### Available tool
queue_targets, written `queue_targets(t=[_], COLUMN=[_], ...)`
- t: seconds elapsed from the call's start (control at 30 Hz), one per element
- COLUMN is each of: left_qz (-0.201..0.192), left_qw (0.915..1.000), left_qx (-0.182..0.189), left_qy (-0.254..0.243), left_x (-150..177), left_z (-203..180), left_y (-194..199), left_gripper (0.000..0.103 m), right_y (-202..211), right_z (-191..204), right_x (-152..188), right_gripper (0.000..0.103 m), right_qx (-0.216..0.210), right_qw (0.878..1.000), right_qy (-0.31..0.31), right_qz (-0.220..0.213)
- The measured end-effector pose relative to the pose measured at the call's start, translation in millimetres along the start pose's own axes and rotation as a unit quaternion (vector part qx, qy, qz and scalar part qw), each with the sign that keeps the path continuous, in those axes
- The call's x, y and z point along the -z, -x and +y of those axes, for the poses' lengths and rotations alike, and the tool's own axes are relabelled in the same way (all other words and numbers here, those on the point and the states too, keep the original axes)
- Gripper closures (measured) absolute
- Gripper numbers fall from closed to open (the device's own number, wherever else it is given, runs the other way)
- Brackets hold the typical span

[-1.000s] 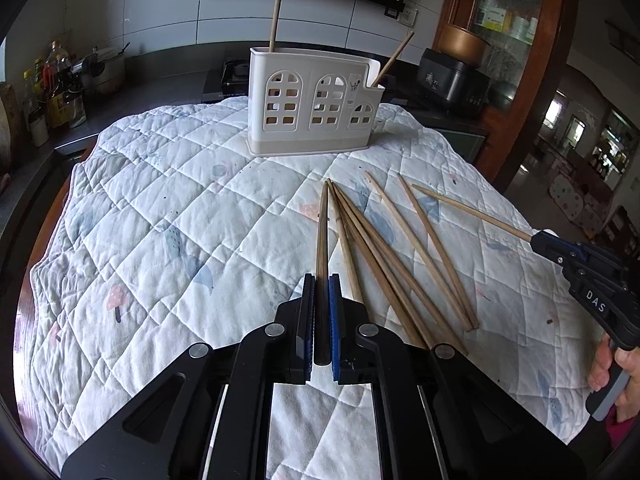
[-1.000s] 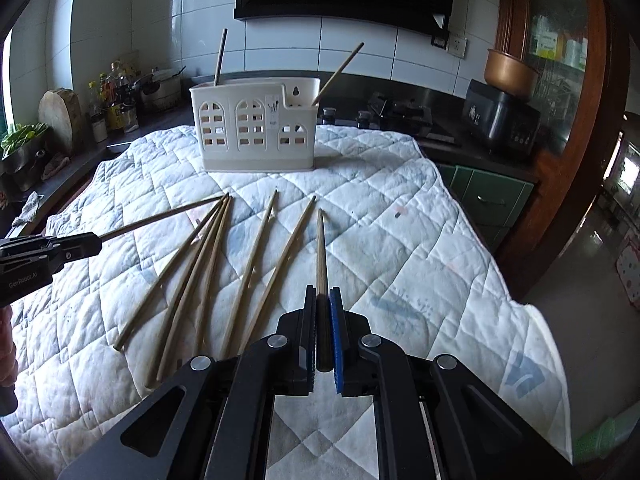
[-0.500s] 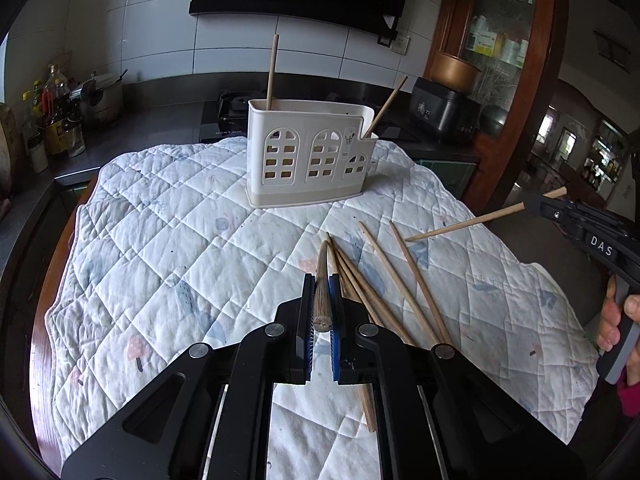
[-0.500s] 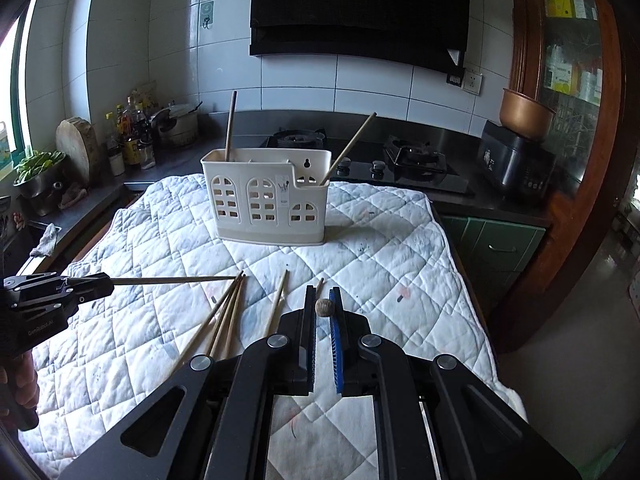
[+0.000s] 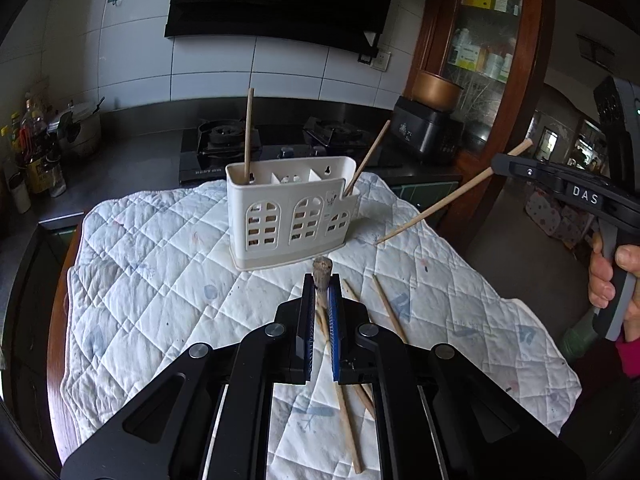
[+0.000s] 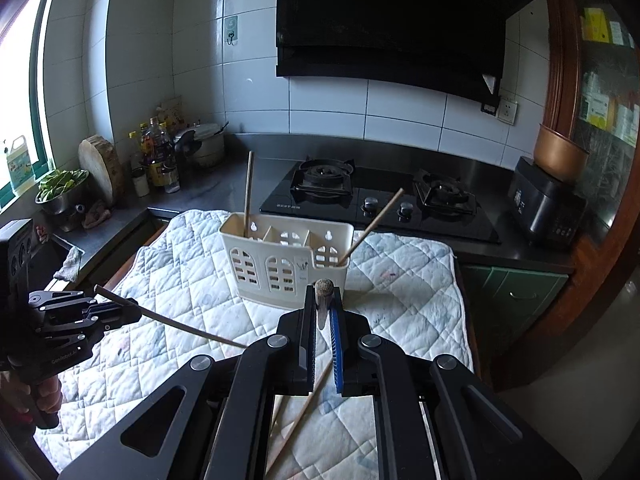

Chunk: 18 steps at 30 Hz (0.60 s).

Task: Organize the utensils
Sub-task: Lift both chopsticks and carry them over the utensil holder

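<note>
While the left gripper (image 5: 321,280) has its jaws squeezed tight on one chopstick (image 5: 322,270) that points toward the camera, the right gripper (image 6: 324,294) has its jaws squeezed tight on another chopstick (image 6: 324,289) the same way. Both sticks are up in the air near the white holder (image 5: 290,216), which stands on the quilted cloth (image 5: 160,272) over the desk with two sticks in it. More loose chopsticks (image 5: 390,310) lie on the cloth.

holder (image 5: 291,216): white, upright; chopsticks (image 5: 347,416): loose on quilt
</note>
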<state>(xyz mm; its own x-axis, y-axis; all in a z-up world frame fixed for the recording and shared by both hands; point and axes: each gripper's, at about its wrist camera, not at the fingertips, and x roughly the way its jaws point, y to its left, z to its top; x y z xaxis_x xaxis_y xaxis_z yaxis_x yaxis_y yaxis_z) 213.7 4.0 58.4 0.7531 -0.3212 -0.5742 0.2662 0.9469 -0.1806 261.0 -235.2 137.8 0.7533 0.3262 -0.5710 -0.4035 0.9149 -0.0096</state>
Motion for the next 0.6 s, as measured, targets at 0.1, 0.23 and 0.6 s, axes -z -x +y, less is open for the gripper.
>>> queue_targets(t=[0.1,0.23,0.6], left_qz=[-0.013,-0.043,-0.114], left_qw=[0.9999,0.9988,0.9898], left_qx=[0.005,-0.002,-0.074], left_qy=[-0.009,-0.022,-0.041], left_x=[-26.2,-65.2,-157.8], left_z=[-3.7,-6.1,3.3], left_y=[4.7,15.8,22.3], left_gripper=[0.098,0.098,0.098], right_y=[-5.9,-20.8,-75.6], right_z=[-4.1,-7.0,-13.5], right_x=[-31.6,-65.9,-95.3], right_gripper=[0.096,0.096,0.096], right_qx=[-0.005,0.001,0.006], right_qw=[1.000,1.000,0.998], right_qy=[0.002,0.009,0.021], right_qz=[-0.001,0.005,0.051])
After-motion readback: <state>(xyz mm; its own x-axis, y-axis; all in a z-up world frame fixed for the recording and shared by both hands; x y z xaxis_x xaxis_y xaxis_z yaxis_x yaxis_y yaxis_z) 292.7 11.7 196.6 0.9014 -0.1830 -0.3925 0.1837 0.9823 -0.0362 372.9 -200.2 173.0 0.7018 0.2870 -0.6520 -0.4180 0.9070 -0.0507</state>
